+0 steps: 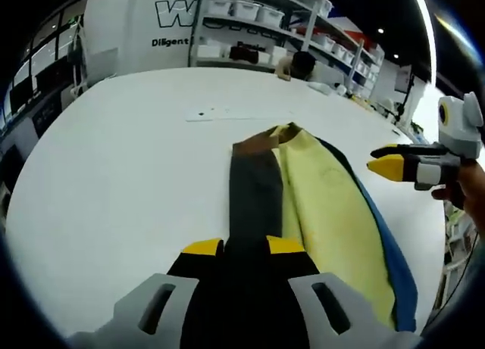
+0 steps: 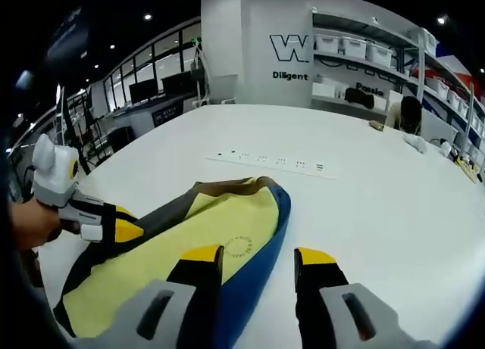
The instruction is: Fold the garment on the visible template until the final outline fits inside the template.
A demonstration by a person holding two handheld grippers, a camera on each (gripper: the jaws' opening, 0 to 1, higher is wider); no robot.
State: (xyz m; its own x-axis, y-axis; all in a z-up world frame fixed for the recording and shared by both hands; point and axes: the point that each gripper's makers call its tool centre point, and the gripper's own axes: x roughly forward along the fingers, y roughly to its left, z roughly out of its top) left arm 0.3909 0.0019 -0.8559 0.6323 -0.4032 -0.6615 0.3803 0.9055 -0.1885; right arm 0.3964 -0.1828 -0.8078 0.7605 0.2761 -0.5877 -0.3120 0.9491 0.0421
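The left claw [image 1: 242, 247] is clamped on the garment's [image 1: 326, 205] dark edge, hiding it. The right claw [image 2: 258, 256] stands apart above the white bench [image 2: 379, 205]; the garment's near end is cut off.

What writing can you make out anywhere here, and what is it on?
"W": large outlined letter, rest cut off, on the white wall.
"Diligent": small line below it, on the same wall.
Round stamp on the yellow garment: too small to read.
Dark marks on the white table strip: unreadable.
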